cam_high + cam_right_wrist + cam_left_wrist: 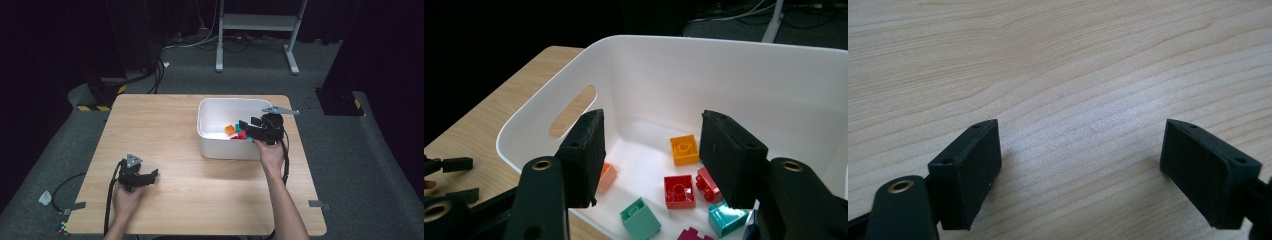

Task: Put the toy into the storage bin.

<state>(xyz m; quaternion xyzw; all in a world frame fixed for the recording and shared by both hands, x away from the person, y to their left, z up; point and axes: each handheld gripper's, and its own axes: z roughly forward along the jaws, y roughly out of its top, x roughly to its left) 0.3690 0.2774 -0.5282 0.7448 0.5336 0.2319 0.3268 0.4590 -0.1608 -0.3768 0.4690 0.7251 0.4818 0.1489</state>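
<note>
A white plastic bin (220,102) stands on the right half of the wooden table (165,125). In it lie several toy bricks: an orange one (684,149), a red one (679,191), a teal one (640,218) and a salmon one (607,175). My right gripper (247,125) hangs over the bin's right side and points into it. Its jaws (651,150) are open with nothing between them, above the bricks. My left gripper (154,173) rests low over the table's near left part. It is open (1080,155) over bare wood.
The bin wall (724,75) has a slot handle (573,111) on the side toward the table's middle. Beyond the table a metal frame (255,30) and cables lie on the grey floor. A small coloured cube (61,229) sits on the floor at the near left.
</note>
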